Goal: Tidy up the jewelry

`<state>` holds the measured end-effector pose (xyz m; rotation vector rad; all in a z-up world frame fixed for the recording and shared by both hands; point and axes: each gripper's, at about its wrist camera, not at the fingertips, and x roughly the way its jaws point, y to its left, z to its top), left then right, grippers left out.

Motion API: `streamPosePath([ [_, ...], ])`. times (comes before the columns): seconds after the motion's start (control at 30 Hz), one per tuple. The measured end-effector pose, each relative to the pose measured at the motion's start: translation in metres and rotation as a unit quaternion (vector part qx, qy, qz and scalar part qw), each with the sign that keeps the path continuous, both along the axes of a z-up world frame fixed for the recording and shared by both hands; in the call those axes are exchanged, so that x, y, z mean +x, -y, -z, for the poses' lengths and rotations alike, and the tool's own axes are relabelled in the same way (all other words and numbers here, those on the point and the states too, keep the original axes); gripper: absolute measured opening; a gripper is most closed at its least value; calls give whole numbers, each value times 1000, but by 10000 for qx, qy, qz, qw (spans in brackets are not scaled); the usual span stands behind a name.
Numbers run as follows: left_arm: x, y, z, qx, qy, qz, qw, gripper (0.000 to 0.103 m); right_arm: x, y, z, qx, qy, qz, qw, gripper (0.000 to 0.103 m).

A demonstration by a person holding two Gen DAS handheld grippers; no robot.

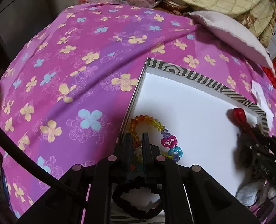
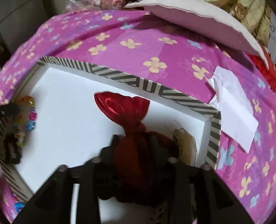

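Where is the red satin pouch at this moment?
The red satin pouch lies inside the striped box, near its right corner, between the fingers of the right hand-held gripper.

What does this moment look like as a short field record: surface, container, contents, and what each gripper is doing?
surface: pink floral bedsheet
container: open white box with striped rim
left gripper: shut on the multicolour beaded bracelet, low over the box's left side
bracelet charms: pink heart, blue heart
right gripper: shut on the red satin pouch, inside the box near its right corner
also in box: black scrunchie
outside box: white folded paper on the sheet, right of the box
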<state>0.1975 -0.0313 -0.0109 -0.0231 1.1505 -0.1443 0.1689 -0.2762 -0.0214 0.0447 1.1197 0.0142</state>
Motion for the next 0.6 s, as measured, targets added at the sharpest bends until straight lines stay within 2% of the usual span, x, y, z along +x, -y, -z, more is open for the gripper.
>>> streamPosePath([
  [0.17,-9,-3,-9,-79,120,-5,9999,46,-22,-1,-19,333,398,9,9987,54],
  [0.27,-18,-4,-17,-70,241,29,9997,47,-42,-5,-38,497,734,-12,9961,55],
  [0.47,-52,-14,-38,-104,634,33,9979,48,-90,-9,-70,795,1416,207,9865,71],
  [0.6,-82,-17,-51,-3,936,148,9955,48,-117,-14,-76,980,1440,238,9844,71],
])
